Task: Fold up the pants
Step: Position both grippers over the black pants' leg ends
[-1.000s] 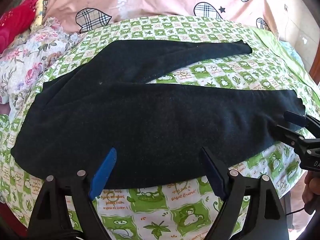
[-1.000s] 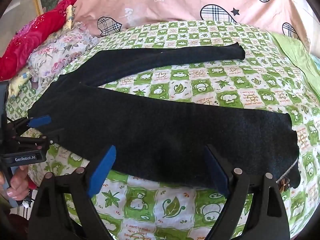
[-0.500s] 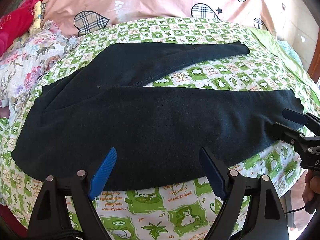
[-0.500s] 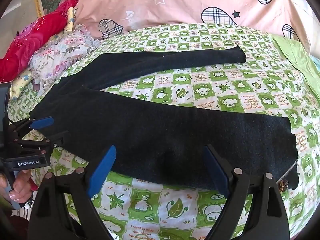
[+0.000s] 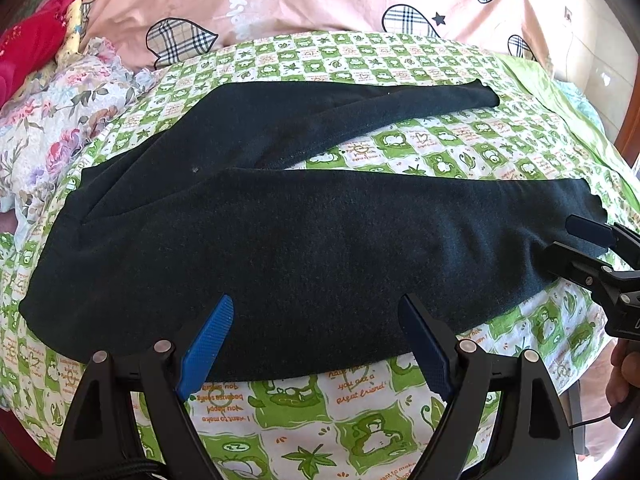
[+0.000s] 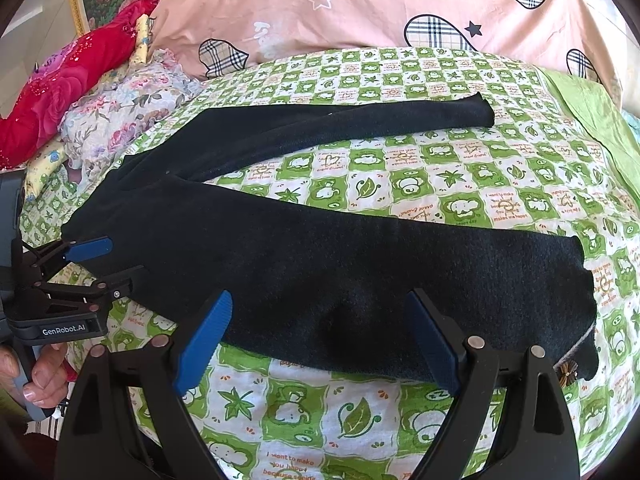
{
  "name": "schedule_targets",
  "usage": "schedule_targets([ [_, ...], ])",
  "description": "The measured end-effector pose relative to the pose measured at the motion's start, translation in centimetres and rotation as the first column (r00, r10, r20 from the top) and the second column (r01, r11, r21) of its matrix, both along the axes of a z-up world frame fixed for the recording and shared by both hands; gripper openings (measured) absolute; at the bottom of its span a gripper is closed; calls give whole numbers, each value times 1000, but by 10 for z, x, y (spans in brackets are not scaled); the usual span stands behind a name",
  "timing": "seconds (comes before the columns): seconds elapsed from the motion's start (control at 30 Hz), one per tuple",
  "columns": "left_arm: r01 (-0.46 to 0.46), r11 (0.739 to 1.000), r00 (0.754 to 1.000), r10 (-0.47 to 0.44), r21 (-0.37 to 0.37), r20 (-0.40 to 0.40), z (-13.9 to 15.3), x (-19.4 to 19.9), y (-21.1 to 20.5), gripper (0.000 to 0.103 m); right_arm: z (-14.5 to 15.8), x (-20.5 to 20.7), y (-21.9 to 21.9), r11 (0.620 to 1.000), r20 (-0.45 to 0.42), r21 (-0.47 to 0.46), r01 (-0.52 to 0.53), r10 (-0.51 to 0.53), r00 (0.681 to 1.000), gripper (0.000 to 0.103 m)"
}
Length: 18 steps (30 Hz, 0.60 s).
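Pants: the black pants (image 5: 304, 248) are lying flat on the bed, spread in a V — waist end to the left, two legs running off to the right, the near leg wide and the far leg narrower.
Pants and left gripper: the left gripper (image 5: 316, 344) is hovering over the near edge of the near leg, close to the waist end; its two blue-padded fingers are standing wide apart, with the cloth's edge showing between them but not pinched.
Pants and right gripper: the right gripper (image 6: 320, 340) is hanging over the same near edge further toward the cuff, fingers spread just as wide, nothing clamped between them.
Cross views: in the left wrist view the right gripper is showing at the right edge beside the cuff of the near leg; in the right wrist view the left gripper (image 6: 116, 264) is sitting at the left by the waist, with a hand (image 6: 40, 376) wrapping its handle.
Fabric: the pants are looking soft, matte and slightly fuzzy, with a wavy cuff edge and a small brown bow-like trim (image 6: 568, 369) peeking out at the near cuff.
Bedding: the green-and-white checked sheet (image 6: 440, 184) — printed with leaves, cartoon animals and small writing — is lying under the pants; a pink quilt with plaid hearts (image 5: 360, 4) is sitting behind, and floral (image 5: 60, 120) and red (image 6: 64, 88) cloths are piling up at the left.
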<state>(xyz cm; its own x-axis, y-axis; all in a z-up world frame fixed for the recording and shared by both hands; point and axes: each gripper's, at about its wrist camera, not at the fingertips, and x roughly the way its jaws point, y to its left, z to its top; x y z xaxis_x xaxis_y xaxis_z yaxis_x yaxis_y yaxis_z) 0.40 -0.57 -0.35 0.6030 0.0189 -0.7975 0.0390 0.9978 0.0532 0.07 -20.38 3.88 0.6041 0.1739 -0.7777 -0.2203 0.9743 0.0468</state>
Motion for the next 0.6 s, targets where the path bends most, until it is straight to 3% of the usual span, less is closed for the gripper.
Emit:
schedule_targets([
  [0.6, 6, 1000, 1000, -6, -9, -5, -1, 1, 0, 85, 0, 0, 4, 1000, -2, 4, -3, 3, 1000, 88],
])
